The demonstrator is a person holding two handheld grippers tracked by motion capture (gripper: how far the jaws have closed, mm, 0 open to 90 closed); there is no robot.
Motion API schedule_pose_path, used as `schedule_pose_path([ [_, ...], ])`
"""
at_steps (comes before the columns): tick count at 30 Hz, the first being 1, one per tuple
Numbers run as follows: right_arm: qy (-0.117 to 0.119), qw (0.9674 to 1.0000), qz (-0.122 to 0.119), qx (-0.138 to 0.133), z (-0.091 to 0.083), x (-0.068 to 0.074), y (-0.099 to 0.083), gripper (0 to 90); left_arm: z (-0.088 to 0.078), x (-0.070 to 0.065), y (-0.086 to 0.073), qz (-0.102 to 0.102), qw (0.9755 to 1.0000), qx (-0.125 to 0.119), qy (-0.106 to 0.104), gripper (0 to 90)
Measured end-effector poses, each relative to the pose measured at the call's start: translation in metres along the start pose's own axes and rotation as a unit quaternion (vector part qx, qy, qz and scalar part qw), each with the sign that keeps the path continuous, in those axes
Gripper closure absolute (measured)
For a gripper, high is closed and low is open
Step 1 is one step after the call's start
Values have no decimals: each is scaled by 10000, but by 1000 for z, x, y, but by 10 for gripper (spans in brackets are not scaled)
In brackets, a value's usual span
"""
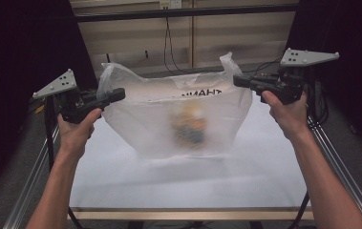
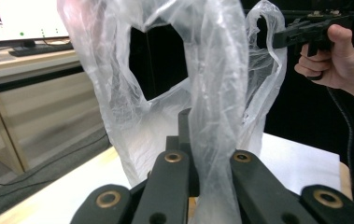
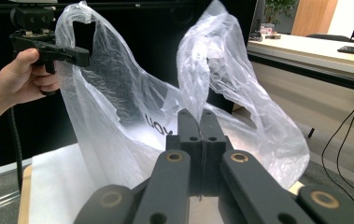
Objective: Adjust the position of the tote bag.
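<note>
Right gripper view shows the right gripper (image 3: pixel 201 122) with its jaws pressed together on one handle of the plastic bag (image 3: pixel 132 116), and the left gripper (image 1: pixel 113 95) likewise pinches the other handle. The bag hangs between them above the white table (image 1: pixel 178 176), a blurred orange-and-dark object (image 1: pixel 189 126) weighing its bottom. I'd keep both hands level and the pull gentle; that thin, crinkly, translucent film looks easy to tear.

The white tabletop (image 1: pixel 169 181) is brightly lit against dark, dim surroundings, while the translucent bag (image 1: pixel 178 119) and its contents are rendered blurred in the high view.
</note>
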State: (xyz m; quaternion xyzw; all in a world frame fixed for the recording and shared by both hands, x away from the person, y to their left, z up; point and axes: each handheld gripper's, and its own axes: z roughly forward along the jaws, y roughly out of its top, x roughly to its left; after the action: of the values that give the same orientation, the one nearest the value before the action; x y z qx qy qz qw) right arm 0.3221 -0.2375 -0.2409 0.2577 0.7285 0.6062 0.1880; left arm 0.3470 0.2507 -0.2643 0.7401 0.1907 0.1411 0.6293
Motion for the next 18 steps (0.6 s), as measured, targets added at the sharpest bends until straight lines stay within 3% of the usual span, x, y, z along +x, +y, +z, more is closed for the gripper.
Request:
schedule_pose_path([
  [8, 60, 9998, 170, -33, -7, 5, -30, 900, 1, -8, -22, -107, 9999, 68, -107, 900],
  [18, 158, 9996, 231, -35, -5, 7, -50, 900, 3, -6, -47, -315, 9993, 94, -166, 900],
])
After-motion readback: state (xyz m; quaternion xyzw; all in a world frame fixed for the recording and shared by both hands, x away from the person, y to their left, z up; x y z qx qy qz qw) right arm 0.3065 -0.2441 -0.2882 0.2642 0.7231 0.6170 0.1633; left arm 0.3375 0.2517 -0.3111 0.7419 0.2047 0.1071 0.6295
